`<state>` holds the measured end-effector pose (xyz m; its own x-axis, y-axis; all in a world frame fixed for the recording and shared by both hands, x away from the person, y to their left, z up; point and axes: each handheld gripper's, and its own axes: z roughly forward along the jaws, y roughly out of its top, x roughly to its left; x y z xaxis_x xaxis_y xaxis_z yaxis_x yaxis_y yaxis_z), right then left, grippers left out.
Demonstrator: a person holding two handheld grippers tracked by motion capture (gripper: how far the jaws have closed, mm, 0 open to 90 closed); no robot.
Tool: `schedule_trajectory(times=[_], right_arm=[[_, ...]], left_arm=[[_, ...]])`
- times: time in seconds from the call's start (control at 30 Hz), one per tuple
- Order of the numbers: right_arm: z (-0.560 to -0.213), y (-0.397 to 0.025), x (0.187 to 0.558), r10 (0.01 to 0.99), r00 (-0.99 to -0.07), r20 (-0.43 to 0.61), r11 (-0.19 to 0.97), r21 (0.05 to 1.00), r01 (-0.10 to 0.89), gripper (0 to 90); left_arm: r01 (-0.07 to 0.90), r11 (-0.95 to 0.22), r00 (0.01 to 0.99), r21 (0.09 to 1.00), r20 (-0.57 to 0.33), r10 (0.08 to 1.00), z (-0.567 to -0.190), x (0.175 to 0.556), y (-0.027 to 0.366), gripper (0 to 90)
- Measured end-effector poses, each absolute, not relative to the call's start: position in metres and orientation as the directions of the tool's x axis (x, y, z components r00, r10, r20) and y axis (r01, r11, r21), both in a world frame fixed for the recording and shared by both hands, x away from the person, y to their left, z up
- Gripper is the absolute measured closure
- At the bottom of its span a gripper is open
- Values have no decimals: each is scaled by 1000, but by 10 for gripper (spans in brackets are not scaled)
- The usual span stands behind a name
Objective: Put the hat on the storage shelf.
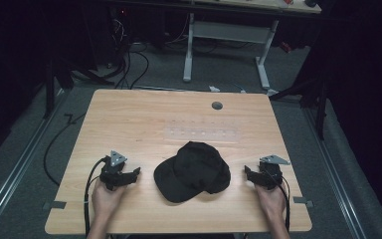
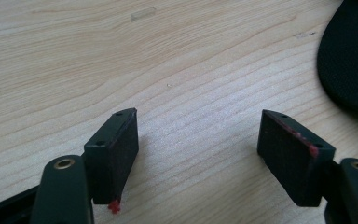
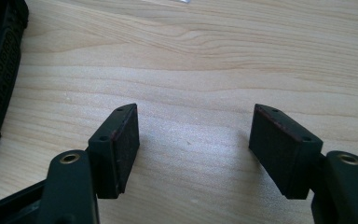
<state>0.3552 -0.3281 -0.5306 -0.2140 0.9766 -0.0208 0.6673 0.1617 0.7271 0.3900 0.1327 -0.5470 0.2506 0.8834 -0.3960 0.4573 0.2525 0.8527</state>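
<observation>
A black baseball cap (image 1: pixel 193 172) lies on the wooden table (image 1: pixel 129 119) near its front middle, brim toward the front left. My left gripper (image 1: pixel 129 175) rests to the cap's left, held by a hand, jaws spread with bare wood between them (image 2: pixel 198 135). The cap's brim (image 2: pixel 349 56) shows at the right edge of the left gripper view. My right gripper (image 1: pixel 251 175) sits to the cap's right, also open over bare wood (image 3: pixel 193 133). The cap's adjuster strap (image 3: pixel 0 60) shows at the left edge of the right gripper view.
A strip of clear tape (image 1: pixel 201 133) lies on the table behind the cap, and a round grommet hole (image 1: pixel 217 105) sits near the far edge. Beyond the table stand a white desk frame (image 1: pixel 226 37) and cables (image 1: pixel 129 64) on grey floor.
</observation>
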Motion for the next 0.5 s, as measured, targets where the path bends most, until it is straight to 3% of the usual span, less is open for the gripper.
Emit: schedule_trajectory(times=[0.27, 0.5], right_arm=[[-530, -327, 353, 977, -212, -26, 163, 733, 661, 419], [-526, -325, 350, 973, -230, -2, 155, 743, 651, 431]], left_arm=[[457, 253, 250, 852, -397, 883, -547, 390, 133, 294], [457, 252, 251, 853, -395, 884, -547, 390, 133, 292]])
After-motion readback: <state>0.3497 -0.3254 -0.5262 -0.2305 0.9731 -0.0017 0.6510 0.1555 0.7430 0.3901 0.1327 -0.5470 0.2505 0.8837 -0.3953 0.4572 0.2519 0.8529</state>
